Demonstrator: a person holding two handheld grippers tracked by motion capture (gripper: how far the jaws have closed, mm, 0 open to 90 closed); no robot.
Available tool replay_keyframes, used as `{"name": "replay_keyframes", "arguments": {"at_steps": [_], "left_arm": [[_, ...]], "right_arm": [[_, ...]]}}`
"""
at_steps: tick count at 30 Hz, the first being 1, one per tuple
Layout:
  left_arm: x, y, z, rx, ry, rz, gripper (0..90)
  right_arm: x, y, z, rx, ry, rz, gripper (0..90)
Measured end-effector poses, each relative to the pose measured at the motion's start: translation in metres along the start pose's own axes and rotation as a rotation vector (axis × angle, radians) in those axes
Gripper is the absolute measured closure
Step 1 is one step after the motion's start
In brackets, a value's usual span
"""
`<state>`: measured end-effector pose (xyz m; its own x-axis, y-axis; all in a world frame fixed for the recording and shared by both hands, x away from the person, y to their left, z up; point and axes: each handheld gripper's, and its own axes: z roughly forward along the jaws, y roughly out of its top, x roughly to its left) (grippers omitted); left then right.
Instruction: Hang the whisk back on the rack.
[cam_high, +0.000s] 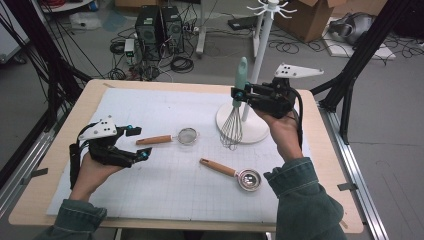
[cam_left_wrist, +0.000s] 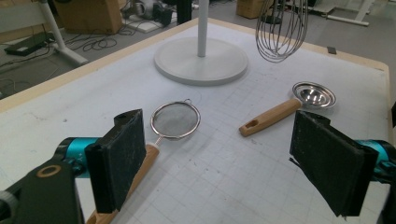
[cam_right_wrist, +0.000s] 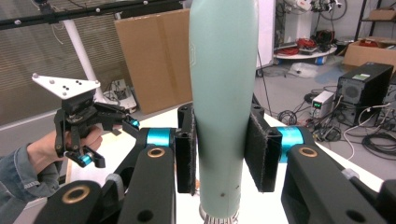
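My right gripper (cam_high: 238, 94) is shut on the mint-green handle of a whisk (cam_high: 242, 75), holding it upright above the table; its wire head (cam_high: 231, 131) hangs by the stand's base. In the right gripper view both pads clamp the whisk handle (cam_right_wrist: 223, 102). My left gripper (cam_high: 138, 143) stands open near the table's left, with nothing between its jaws. Just right of it lies a small mesh strainer (cam_high: 187, 135) with a wooden handle. A steel measuring spoon (cam_high: 248, 179) with a wooden handle lies front of centre. The left gripper view shows the strainer (cam_left_wrist: 175, 120), spoon (cam_left_wrist: 313, 94) and whisk wires (cam_left_wrist: 281, 30).
A white hook stand (cam_high: 242, 121) with a round base and tall pole rises at the back right of the white grid mat (cam_high: 150, 190). Computers, cables and cardboard boxes sit on the floor beyond the table. Black frame posts flank both sides.
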<state>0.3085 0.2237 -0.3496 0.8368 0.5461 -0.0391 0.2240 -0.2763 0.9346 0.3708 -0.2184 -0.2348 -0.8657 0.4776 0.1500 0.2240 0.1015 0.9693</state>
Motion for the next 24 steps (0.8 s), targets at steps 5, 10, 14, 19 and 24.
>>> {"name": "replay_keyframes", "arguments": {"at_steps": [5, 10, 14, 19, 24], "left_arm": [[0.001, -0.002, 0.000, 0.009, -0.001, -0.004, 17.2], [0.003, -0.004, -0.001, 0.014, 0.002, -0.009, 16.4], [0.005, -0.006, -0.002, 0.013, 0.007, -0.015, 15.1], [0.007, -0.005, -0.004, 0.008, 0.012, -0.017, 14.9], [0.007, -0.005, -0.006, 0.004, 0.016, -0.018, 14.4]], "right_arm": [[-0.006, 0.006, -0.004, 0.003, -0.009, -0.004, 67.8], [-0.013, 0.015, -0.010, 0.003, -0.018, -0.011, 67.8], [-0.019, 0.022, -0.014, 0.006, -0.024, -0.016, 67.8], [-0.024, 0.031, -0.016, 0.004, -0.032, -0.021, 67.8], [-0.029, 0.038, -0.017, 0.015, -0.042, -0.023, 67.8]]}}
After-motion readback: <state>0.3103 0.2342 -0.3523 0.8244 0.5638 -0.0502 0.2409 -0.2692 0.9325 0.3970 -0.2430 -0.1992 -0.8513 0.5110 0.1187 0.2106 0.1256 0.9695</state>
